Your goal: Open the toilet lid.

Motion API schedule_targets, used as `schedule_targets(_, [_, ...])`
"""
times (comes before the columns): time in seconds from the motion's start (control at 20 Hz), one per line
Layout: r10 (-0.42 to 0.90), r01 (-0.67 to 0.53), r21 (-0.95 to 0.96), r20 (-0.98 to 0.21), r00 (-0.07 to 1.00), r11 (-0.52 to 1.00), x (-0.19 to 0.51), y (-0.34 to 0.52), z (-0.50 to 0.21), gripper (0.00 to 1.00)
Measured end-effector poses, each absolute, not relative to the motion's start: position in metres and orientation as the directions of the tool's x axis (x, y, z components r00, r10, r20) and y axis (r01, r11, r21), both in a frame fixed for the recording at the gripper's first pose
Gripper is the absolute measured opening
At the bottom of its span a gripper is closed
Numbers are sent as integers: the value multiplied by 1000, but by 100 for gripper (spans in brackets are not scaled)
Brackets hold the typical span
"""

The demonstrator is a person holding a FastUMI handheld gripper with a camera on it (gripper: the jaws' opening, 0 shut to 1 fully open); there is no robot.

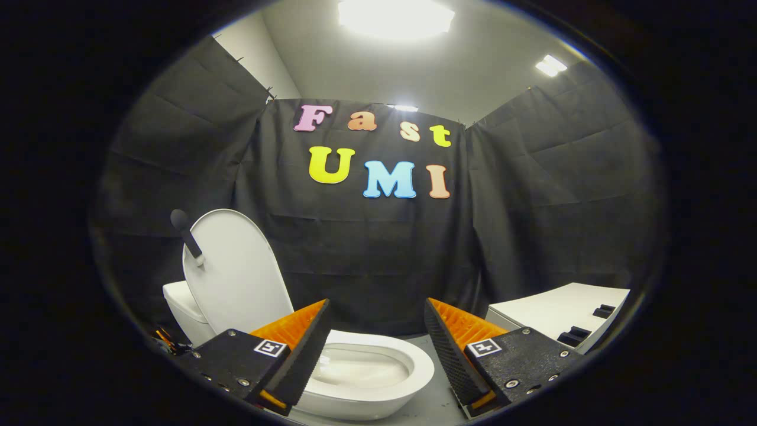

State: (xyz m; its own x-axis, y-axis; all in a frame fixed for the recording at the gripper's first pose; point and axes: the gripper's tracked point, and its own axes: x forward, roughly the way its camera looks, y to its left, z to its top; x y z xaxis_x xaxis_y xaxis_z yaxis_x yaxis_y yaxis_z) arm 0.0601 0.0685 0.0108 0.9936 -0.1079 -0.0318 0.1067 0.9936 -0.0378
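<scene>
Standing upright toilet lid (233,269), hand-held gripper (377,319) spread

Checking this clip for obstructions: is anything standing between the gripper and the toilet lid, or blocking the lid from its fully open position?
Nothing visible does. The toilet lid already stands upright, a dark handle on it, above the open bowl. The gripper is open and holds nothing, the bowl just ahead of its fingers, the lid beyond its left finger.

Bright ceiling light (395,16) blown out with glare, smaller lamp (550,65) beside it, dim booth, fisheye bending at edges, sharp focus.
</scene>
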Motion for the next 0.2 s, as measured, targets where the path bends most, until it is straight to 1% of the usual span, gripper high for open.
schedule_targets(0.2, [-109, 108, -38, -38, 993, 993, 61, 69, 9, 95])
